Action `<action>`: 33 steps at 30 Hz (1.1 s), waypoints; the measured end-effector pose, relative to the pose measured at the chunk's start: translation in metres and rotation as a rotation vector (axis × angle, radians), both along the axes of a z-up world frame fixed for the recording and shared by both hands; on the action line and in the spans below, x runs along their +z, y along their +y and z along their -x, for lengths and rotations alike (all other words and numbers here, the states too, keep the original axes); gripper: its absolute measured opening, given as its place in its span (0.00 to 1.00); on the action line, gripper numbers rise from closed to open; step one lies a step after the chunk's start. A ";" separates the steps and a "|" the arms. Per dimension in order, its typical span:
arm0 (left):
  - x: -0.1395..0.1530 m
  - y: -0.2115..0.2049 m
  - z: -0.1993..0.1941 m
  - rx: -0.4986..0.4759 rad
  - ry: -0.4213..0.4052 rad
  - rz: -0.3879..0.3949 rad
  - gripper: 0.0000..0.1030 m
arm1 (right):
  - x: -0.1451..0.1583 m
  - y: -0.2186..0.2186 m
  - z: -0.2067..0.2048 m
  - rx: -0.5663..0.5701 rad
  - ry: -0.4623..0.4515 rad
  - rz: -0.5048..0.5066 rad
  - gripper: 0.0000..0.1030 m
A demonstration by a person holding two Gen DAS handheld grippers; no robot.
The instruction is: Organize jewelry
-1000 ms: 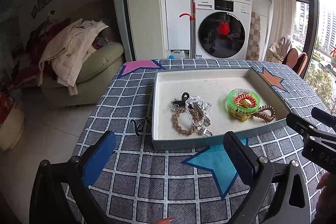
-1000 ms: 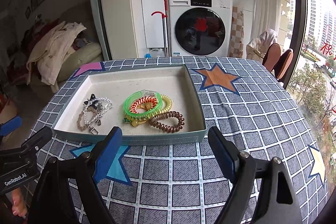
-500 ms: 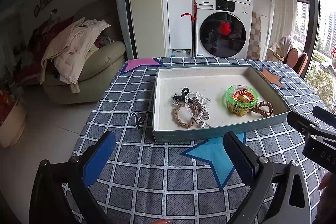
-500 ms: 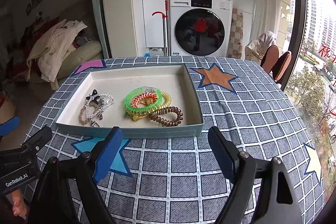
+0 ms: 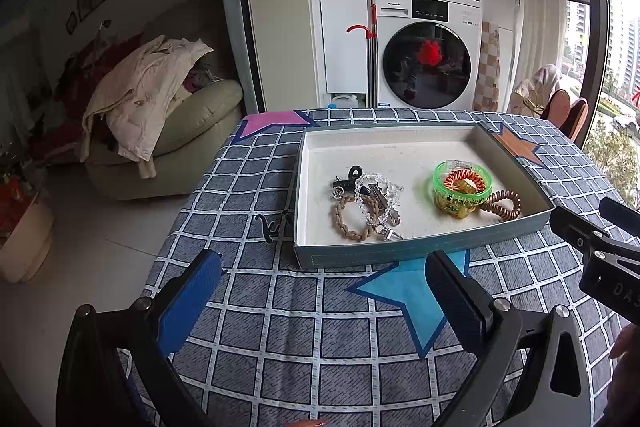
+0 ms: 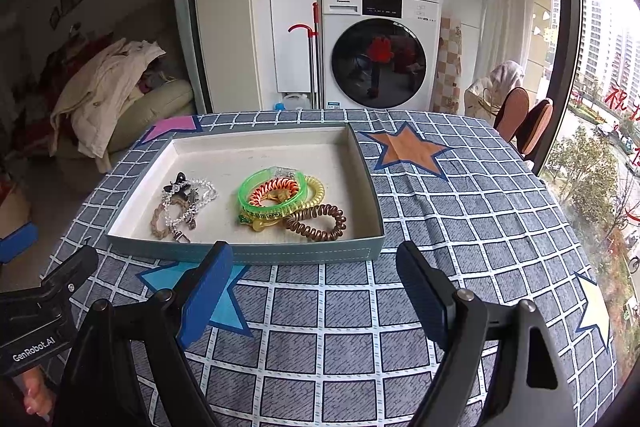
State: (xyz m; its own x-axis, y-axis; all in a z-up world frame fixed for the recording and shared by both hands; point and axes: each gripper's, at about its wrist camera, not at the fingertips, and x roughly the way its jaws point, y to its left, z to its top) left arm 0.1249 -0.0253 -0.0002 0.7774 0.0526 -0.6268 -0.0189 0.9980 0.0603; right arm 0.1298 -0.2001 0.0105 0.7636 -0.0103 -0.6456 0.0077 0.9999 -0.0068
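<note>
A shallow grey-green tray (image 5: pixel 400 251) (image 6: pixel 304 254) with a cream floor sits on the checked tablecloth. Inside at the left lie a black claw clip (image 5: pixel 347 178), a clear bead bracelet (image 5: pixel 380 195) (image 6: pixel 200 193) and a braided tan bracelet (image 5: pixel 352 223) (image 6: pixel 158 221). At the right lie a green bangle (image 5: pixel 462 185) (image 6: pixel 274 193), a yellow coil (image 6: pixel 314 189) and a brown coil hair tie (image 5: pixel 504 205) (image 6: pixel 320 223). My left gripper (image 5: pixel 320 291) is open and empty before the tray's near wall. My right gripper (image 6: pixel 316 287) is open and empty, also short of the tray.
The blue-grey tablecloth (image 6: pixel 460 227) carries coloured stars. A small dark hook-shaped item (image 5: pixel 266 227) lies on the cloth left of the tray. A sofa with clothes (image 5: pixel 160 107) stands far left, stacked washing machines (image 5: pixel 424 63) behind, chairs (image 6: pixel 524 119) at the right window.
Both grippers have drawn back from the tray, which looks smaller and farther away. Both stay open and empty. The jewelry has not moved.
</note>
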 end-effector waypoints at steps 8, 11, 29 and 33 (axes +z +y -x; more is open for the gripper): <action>-0.002 0.001 0.000 0.003 0.008 -0.001 1.00 | 0.000 -0.001 -0.001 -0.001 0.001 0.002 0.83; -0.003 0.001 -0.001 0.004 0.012 -0.002 1.00 | 0.000 -0.001 0.000 -0.001 0.000 0.001 0.83; -0.003 0.002 -0.002 0.005 0.013 0.000 1.00 | 0.000 -0.002 -0.001 0.001 -0.002 -0.001 0.83; -0.003 0.002 -0.002 0.005 0.013 -0.001 1.00 | 0.000 -0.001 -0.001 0.001 -0.002 -0.002 0.83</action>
